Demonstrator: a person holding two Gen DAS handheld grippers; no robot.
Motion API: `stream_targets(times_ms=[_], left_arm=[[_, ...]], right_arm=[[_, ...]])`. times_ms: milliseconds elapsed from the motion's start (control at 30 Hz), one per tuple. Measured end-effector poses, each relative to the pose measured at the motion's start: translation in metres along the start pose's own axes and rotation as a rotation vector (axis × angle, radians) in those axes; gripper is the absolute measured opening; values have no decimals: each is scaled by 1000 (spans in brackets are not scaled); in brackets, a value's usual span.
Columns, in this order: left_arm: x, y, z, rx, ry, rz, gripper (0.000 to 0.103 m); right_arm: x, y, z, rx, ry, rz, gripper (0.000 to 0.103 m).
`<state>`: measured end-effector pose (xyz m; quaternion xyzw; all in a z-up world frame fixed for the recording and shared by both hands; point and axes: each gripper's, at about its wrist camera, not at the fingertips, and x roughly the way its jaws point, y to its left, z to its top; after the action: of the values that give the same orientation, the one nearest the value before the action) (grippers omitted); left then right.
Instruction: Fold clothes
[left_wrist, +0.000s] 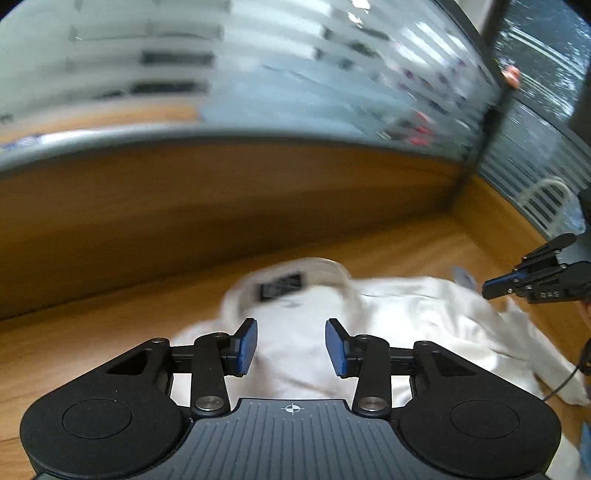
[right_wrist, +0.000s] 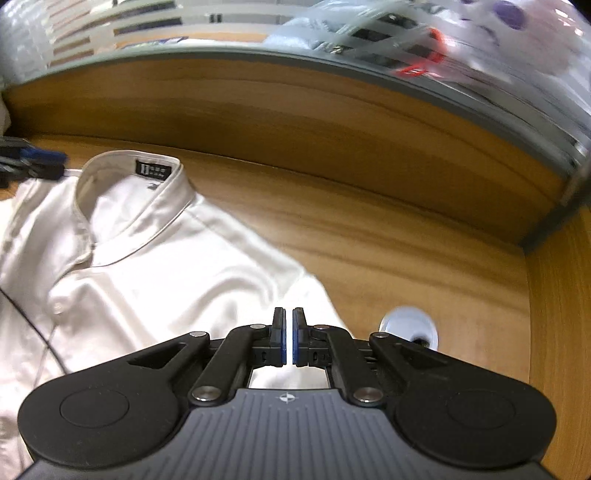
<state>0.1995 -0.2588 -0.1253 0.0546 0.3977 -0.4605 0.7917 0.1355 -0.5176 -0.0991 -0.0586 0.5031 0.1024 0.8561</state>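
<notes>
Two grippers working over a white shirt on a wooden desk

The shirt is lying collar-up just ahead of both tools, front side showing, its body spreading under them. The left gripper is hanging released, pads well apart, over the cloth below the collar. The right gripper is sitting nearly clenched at the shirt's right edge; a thin gap is showing between the pads, and I cannot tell whether cloth is pinched there. How far the folding has got is not showing. For a clean fold, pinching only the top layer at an edge and keeping both tools level should be helping. The cloth is looking smooth, thin and softly creased, with a stiff band collar and dark label; the desk is looking slick.
</notes>
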Motion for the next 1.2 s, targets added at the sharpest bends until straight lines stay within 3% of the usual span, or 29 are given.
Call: stream_targets(times_ms=[100,300,500,533,567,600,633,933,1000,1067,1200], left_arm=[[19,-10,-3,42,60,-39,48],[50,-27,-9,114,132,-101,60],[69,-34,-14,152,141,-65,58],[70,-36,-13,157,139,-60,49],[71,-38,-13,162,137,-54,20],[72,-39,-12,165,135,-49,6],[72,-39,-11,159,136,-49,2],[60,-47,24,129,78,-15,3],[60,-50,32,121,66,-4,7],[54,-49,39,129,55,-11,19],[38,-46,46,183,61,-39,27]], right_arm=[[-23,10,-22,47,-10,4,14],[-67,30,-75,152,-17,-3,22],[-99,66,-143,277,14,-20,23],[-103,76,-154,287,19,-15,23],[-106,85,-163,297,25,-8,24],[-107,95,-172,311,32,2,24],[-109,104,-182,324,39,12,25],[-115,162,-234,436,65,0,26],[-114,169,-238,441,65,-5,26],[-114,175,-241,438,66,-7,26],[-114,183,-244,441,56,5,26]])
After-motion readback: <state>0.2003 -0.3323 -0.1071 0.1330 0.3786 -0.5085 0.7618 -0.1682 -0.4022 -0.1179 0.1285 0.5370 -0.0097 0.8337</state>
